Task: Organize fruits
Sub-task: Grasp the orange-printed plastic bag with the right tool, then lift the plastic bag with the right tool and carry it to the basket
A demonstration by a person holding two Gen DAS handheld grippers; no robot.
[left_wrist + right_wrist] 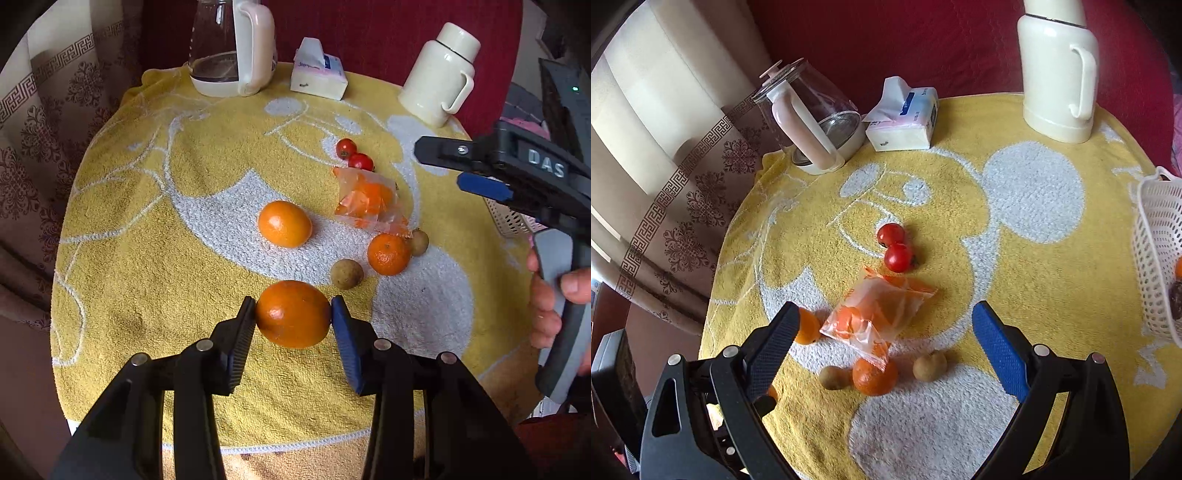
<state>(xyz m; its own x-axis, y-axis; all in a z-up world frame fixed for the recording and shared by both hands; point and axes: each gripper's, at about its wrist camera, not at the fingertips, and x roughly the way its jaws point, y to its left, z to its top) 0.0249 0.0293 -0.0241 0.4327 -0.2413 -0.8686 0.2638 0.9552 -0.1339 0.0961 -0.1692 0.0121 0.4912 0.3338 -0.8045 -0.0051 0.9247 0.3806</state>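
Orange and glossy, a round citrus fruit [293,314] sits clamped between the ribbed pads of the left gripper [293,314], its jaws narrowed onto the peel from both sides. Just beyond its tips lie a small brown dull-skinned round fruit [346,273], a smaller dimpled mandarin [388,254] and a second smooth orange [284,223]. Farther on, a crinkled clear plastic bag with orange pieces [369,201] lies short of two shiny red cherry tomatoes [354,154]. All rest on a looped yellow terry towel with white cartoon figures [147,258].

The right gripper [886,325] stands wide open over the bag, holding nothing; its body reads "DAS" in the left view. To its right is a white perforated plastic basket [1156,258]. Farthest are a glass kettle [816,118], a soft tissue pack [905,122] with illegible print, and a cream flask [1058,74].
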